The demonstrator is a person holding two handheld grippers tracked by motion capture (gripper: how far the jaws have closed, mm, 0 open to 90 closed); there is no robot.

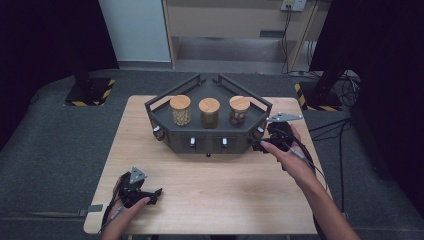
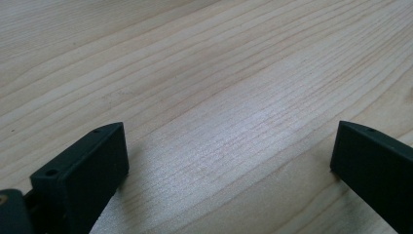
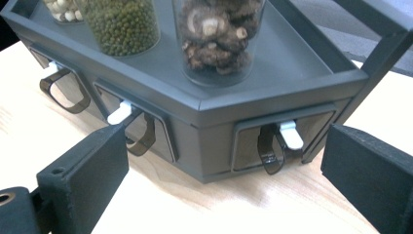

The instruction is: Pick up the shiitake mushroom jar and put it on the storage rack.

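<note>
Right gripper, jaws wide and empty, sits right of centre in the high view at the dark rack; left gripper rests lower left, also wide; right gripper view: drawer handle lies ahead at lower right, mushroom jar above, green-bean jar upper left; likely approaching, next centring and closing on that handle.

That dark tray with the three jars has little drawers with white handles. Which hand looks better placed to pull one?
The right. The right gripper sits beside the tray's right corner, jaws open toward a white handle. The left gripper rests near the table's front edge, facing bare wood.
</note>
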